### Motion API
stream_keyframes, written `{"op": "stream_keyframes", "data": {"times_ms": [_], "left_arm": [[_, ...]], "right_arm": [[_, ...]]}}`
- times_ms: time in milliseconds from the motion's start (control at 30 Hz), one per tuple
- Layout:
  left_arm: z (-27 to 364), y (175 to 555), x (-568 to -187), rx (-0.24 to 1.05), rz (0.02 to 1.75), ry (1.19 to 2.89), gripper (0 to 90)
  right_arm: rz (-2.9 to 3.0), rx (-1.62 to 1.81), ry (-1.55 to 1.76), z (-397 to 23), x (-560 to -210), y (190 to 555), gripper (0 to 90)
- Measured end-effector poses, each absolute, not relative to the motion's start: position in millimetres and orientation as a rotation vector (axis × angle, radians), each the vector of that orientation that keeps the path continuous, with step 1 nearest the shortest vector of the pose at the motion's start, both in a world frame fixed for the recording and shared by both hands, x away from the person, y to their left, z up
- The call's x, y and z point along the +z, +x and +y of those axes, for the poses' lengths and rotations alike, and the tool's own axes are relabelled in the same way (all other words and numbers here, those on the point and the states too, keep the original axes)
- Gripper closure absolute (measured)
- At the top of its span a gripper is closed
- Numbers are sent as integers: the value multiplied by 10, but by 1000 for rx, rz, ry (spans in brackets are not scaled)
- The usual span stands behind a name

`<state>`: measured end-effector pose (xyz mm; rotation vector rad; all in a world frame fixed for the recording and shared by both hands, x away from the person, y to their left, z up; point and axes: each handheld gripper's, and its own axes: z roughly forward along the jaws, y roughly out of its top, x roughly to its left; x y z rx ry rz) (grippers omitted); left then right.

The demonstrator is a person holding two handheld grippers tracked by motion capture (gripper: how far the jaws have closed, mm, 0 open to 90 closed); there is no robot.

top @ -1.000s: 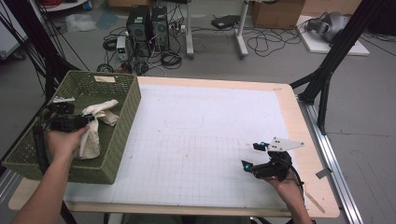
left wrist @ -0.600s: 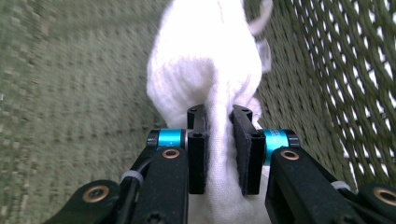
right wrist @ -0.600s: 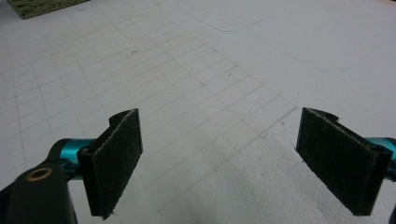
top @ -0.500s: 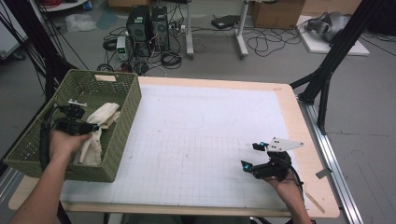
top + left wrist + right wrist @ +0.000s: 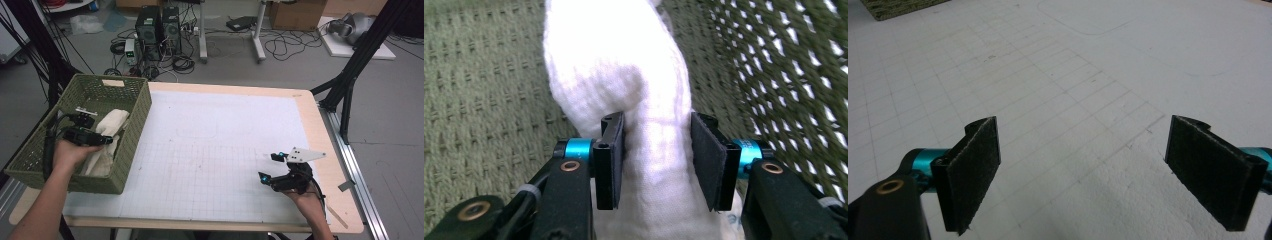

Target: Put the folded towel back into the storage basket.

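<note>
Since a moment ago my left gripper (image 5: 102, 140) has slid deeper into the basket (image 5: 131, 150) and sunk lower with the towel (image 5: 111, 125); my right gripper (image 5: 270, 168) has stayed put.

Biggest first: the table (image 5: 210, 145) is flat and white, with thin grid lines. The basket is green, woven and bumpy, with little holes in its walls, and it sits at the table's left edge. The towel is white, soft and fuzzy, bunched into a long roll inside the basket. My left pads (image 5: 609, 160) sit on each side of that roll, pinching it. My right pads (image 5: 973, 167) are spread wide above the bare table, holding nothing.

I think the floppy towel could slip out if my squeeze goes loose. It could also snag on the rough weave, and then a pull might drag the light basket off the edge.
</note>
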<state>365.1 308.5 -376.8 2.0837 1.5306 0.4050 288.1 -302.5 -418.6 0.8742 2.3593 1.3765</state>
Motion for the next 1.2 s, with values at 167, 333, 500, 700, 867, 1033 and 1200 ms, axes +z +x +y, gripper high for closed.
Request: {"op": "stream_keyframes", "data": {"times_ms": [167,333,500,700,867,1033,1200], "left_arm": [[3069,3615,-3791,401,1534,2127,571],[3067,3598,-3802,436,1568,2148,636],[3071,3612,-3802,437,1561,2144,604],[3105,3590,-3686,420,1513,2071,515],[3133,3581,-3630,422,1500,2105,551],[3155,3627,-3744,353,1528,2160,658],[3148,3669,-3784,308,1503,2190,721]], "right_arm": [[2361,1374,872,-3023,-4184,2870,138],[2353,1381,879,-3042,-4175,2855,138],[2343,1384,873,-3055,-4165,2845,138],[2349,1381,878,-3049,-4167,2849,138],[2349,1382,880,-3042,-4168,2851,138],[2353,1377,877,-3036,-4171,2856,138],[2350,1378,880,-3038,-4173,2863,138]]}}
